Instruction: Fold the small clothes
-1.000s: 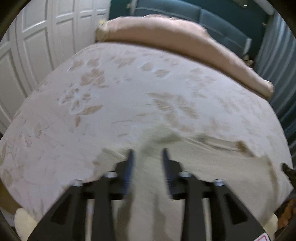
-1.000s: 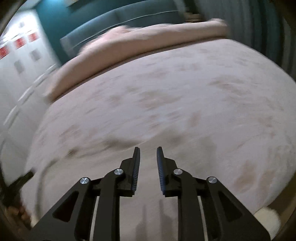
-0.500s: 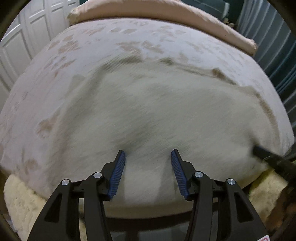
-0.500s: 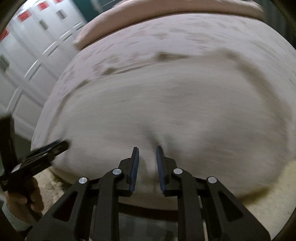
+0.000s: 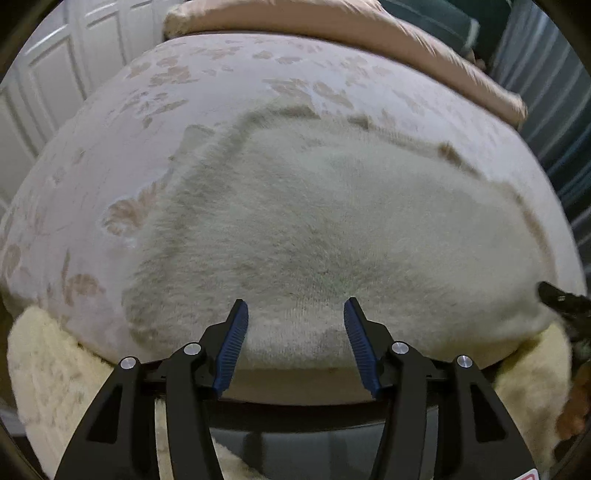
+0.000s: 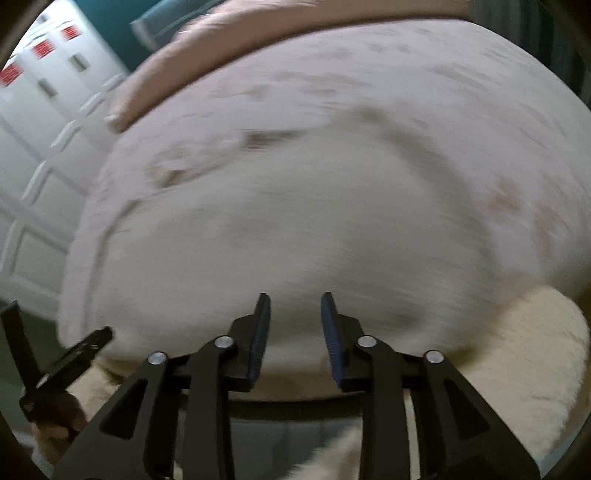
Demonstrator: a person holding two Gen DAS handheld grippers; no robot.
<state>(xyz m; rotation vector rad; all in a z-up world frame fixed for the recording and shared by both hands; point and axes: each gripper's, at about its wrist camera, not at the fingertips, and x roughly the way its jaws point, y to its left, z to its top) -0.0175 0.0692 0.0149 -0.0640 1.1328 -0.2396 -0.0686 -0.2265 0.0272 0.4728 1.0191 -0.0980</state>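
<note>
A cream fleece garment (image 5: 332, 221) lies spread flat on the bed, its near edge draped over the bed's front edge. It also shows, blurred, in the right wrist view (image 6: 295, 229). My left gripper (image 5: 295, 314) is open and empty just in front of the garment's near edge. My right gripper (image 6: 294, 299) is open and empty at the same near edge, further right. The right gripper's tip shows at the right rim of the left wrist view (image 5: 557, 295); the left gripper shows at the lower left of the right wrist view (image 6: 70, 354).
The bed has a pale floral cover (image 5: 184, 92) and a long tan pillow (image 5: 369, 33) at the far end. A fluffy cream rug (image 5: 48, 369) lies below the bed's front edge. White panelled doors (image 5: 44, 74) stand on the left.
Both grippers have pulled back from over the bed to its front edge and opened wider, letting go of the garment, which now lies spread flat.
</note>
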